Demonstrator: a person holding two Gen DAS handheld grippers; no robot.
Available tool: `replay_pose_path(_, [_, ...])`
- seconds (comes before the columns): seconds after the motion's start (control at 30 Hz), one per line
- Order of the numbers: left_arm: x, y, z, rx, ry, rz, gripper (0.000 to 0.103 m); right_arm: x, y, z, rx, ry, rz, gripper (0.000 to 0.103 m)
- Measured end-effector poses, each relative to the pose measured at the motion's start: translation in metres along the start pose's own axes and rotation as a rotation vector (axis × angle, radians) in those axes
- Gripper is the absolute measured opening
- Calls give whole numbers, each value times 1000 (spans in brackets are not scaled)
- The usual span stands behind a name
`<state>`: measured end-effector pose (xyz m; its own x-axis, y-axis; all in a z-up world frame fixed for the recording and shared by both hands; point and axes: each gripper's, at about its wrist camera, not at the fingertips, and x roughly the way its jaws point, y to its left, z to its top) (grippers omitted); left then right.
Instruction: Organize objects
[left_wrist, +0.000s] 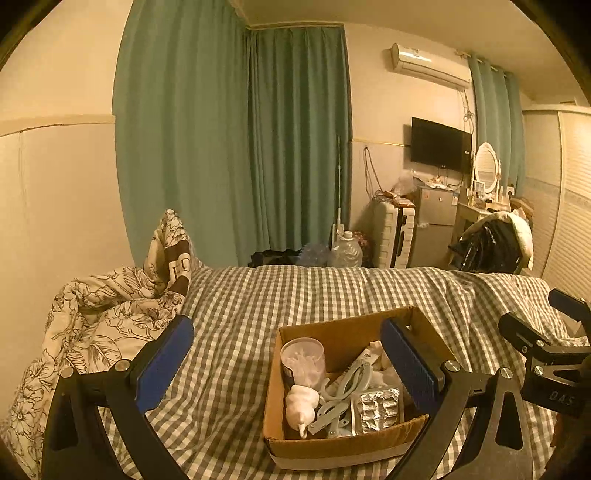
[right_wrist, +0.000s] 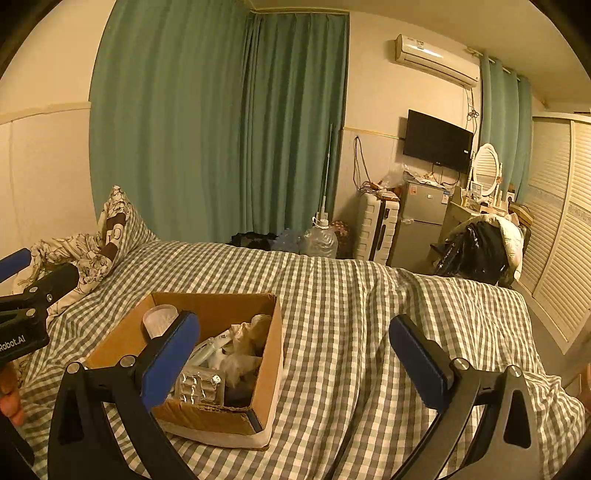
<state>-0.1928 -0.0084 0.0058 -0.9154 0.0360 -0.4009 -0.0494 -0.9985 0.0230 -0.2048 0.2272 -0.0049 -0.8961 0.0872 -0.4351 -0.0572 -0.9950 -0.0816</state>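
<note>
Nearest the cameras, both tools hang over the bed with their blue-padded jaws spread wide and nothing between them: the left gripper (left_wrist: 291, 363) frames bare checked sheet and the left half of the box, while the right gripper (right_wrist: 295, 354) frames mostly sheet, its left finger (right_wrist: 168, 360) crossing in front of the box. Just beyond sits the open cardboard box (left_wrist: 376, 323) on the gingham bedspread (left_wrist: 236, 295), already holding a jumble: a plastic cup (left_wrist: 303, 360) upright in the far left corner, a small white squeeze bottle (left_wrist: 301, 406) lying on its side, grey plastic scissors (left_wrist: 341, 389), a foil blister pack (left_wrist: 378, 408) leaning against the near wall, and crumpled pale material at the back that is hard to identify. The likely trouble lies in that clutter: the items overlap, so closing on the scissors could drag the blister pack or tip the cup, and the thin foil offers little for flat pads to pinch. The box rests on soft, rumpled bedding, so a push on its rim might tilt or slide it, and the two tools working one small box could collide. Left of the box a floral quilt (left_wrist: 110, 306) is bunched up. Farther off, past the bed's edge, stand a water jug (left_wrist: 345, 253), a suitcase (left_wrist: 393, 236) and green curtains (left_wrist: 236, 140).
</note>
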Motion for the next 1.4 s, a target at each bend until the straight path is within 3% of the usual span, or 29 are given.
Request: replay_pose_path(1.4, [2,0,-4,2,11,1,103,1,2,-2,4,10,2,103])
